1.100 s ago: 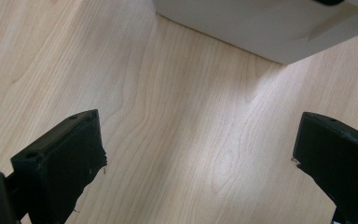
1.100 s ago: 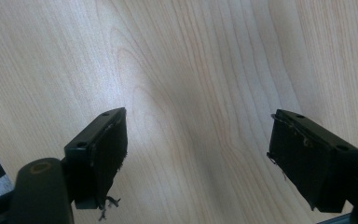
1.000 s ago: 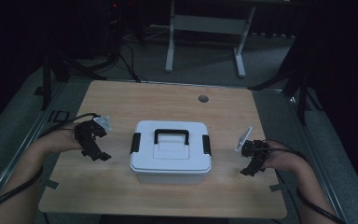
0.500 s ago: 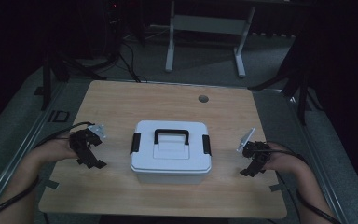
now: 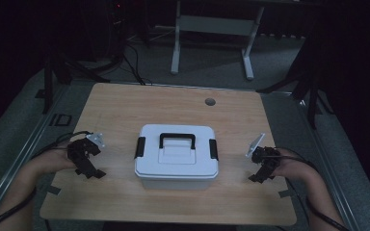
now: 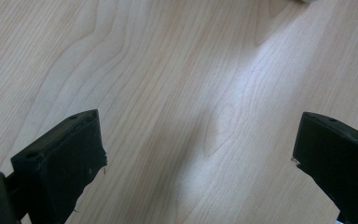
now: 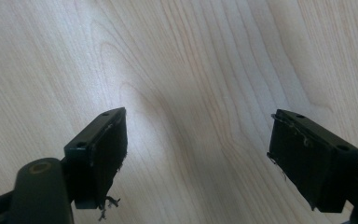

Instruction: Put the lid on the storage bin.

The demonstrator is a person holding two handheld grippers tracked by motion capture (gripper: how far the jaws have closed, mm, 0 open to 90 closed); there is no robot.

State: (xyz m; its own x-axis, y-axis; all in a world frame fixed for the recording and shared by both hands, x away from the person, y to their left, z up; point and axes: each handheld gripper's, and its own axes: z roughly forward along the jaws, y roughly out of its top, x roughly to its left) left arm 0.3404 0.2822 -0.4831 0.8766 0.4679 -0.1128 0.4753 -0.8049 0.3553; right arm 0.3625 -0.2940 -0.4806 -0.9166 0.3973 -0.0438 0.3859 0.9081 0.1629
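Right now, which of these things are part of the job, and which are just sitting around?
Part of the job:
- white lidded box with black handle and side latches
- left claw, open, beside the box
- right claw, open, on the box's other side

Just about:
- round hole in the wooden table
- grey stand on the floor behind

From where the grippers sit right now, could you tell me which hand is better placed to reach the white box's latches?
Neither clearly: the left claw and right claw flank the white box, each apart from it and open over the table. Left suits the left latch, right the right latch.
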